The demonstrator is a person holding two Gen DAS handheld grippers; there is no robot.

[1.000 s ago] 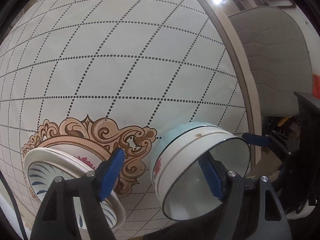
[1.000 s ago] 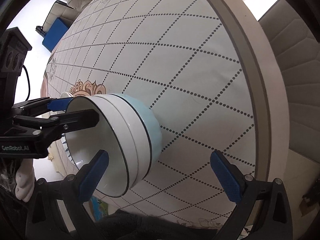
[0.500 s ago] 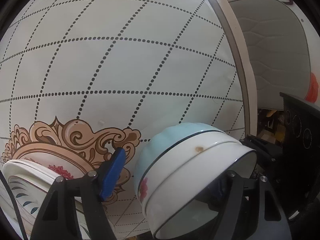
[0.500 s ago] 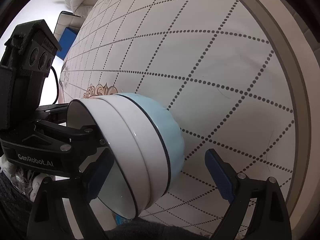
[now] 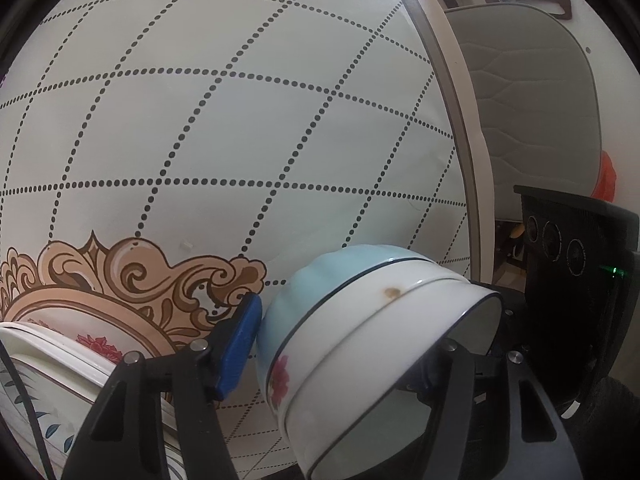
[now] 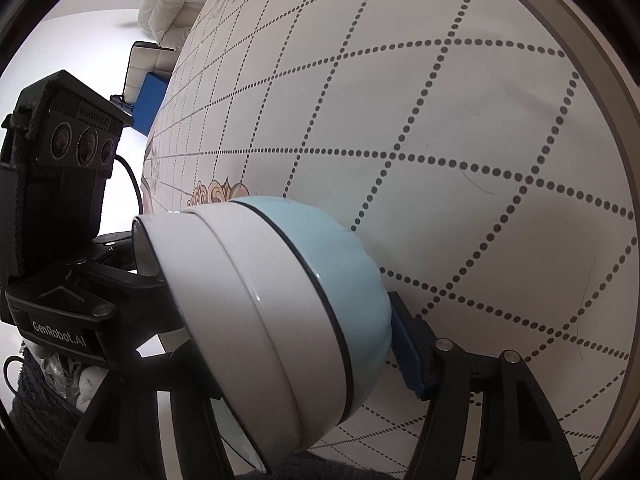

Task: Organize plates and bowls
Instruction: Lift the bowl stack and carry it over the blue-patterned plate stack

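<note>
A nested bowl stack, light blue outside with white bowls inside, lies tipped on its side over the table. My left gripper straddles its bottom: the blue pad touches the blue base and the other finger sits inside the bowl. Its jaws are closing. In the right wrist view the bowl stack fills the gap of my right gripper. That gripper's jaws are closing too: one pad presses the blue base and the other finger is hidden behind the bowls. A stack of plates lies at the lower left.
The round table wears a white cloth with a dotted grid and a brown ornament. A grey padded chair stands past the table's right edge. A white chair and a blue box stand beyond the far side.
Both grippers came down closer to the table with the bowl stack. Both pairs of jaws narrowed; the right gripper's pad, apart from the bowls a second ago, now touches the blue base.
</note>
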